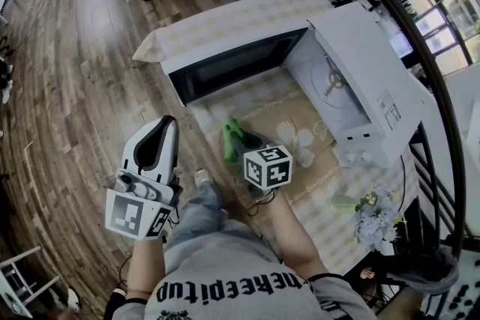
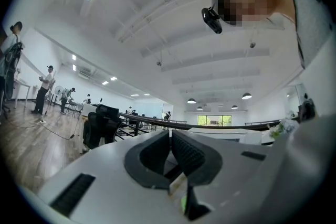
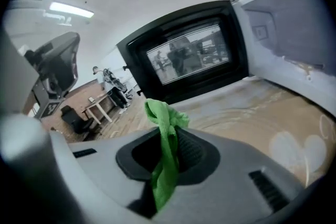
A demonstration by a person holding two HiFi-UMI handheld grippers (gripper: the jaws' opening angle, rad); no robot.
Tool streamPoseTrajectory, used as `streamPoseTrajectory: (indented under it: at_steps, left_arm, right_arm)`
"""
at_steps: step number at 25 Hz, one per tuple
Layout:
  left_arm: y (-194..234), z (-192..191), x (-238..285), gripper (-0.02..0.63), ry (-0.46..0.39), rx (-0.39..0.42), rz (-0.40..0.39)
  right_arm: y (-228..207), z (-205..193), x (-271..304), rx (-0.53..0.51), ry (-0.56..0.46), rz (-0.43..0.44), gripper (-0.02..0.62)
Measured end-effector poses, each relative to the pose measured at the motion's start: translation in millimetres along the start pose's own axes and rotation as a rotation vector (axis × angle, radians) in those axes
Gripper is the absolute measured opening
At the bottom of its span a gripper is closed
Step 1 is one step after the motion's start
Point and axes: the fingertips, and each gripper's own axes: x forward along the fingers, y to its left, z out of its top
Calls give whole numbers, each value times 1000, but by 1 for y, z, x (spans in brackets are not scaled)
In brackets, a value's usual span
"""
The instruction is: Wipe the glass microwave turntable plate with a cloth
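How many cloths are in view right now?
1. A green fabric cloth is clamped in the right gripper, above the table in front of the open white microwave. The left gripper holds none. Another could lie hidden out of view.

Shirt [image 1: 225, 270] print, seen upside down: "keepitup"; nothing else legible
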Motion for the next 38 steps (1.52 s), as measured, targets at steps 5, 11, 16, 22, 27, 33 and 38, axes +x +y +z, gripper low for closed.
streamPoseTrajectory:
  at_steps: [5, 11, 16, 22, 27, 33, 38]
  left_arm:
    - [-6, 1, 0, 17, 1, 3, -7]
    - [-5, 5, -2, 17, -3, 11, 7]
    - [-5, 5, -4, 17, -7, 5, 9]
    - [-7, 7, -5, 17, -10, 10, 3]
    - [-6, 10, -11, 17, -15, 12, 12]
    - [-3, 12, -20, 17, -19, 10, 14]
    - [-3, 14, -25, 17, -26, 1, 12]
  right_arm:
    - [30, -36, 26, -195, 115, -11, 49]
    - [4, -33, 14, -315, 144, -105, 49]
    - [-40, -29, -4, -305, 142, -209, 49]
    - [-94, -27, -27, -277, 142, -332, 49]
    - [-138, -26, -54, -243, 150, -458, 49]
    - [-166, -28, -79, -214, 156, -573, 49]
    - [-127, -21, -70, -175, 115, -454, 49]
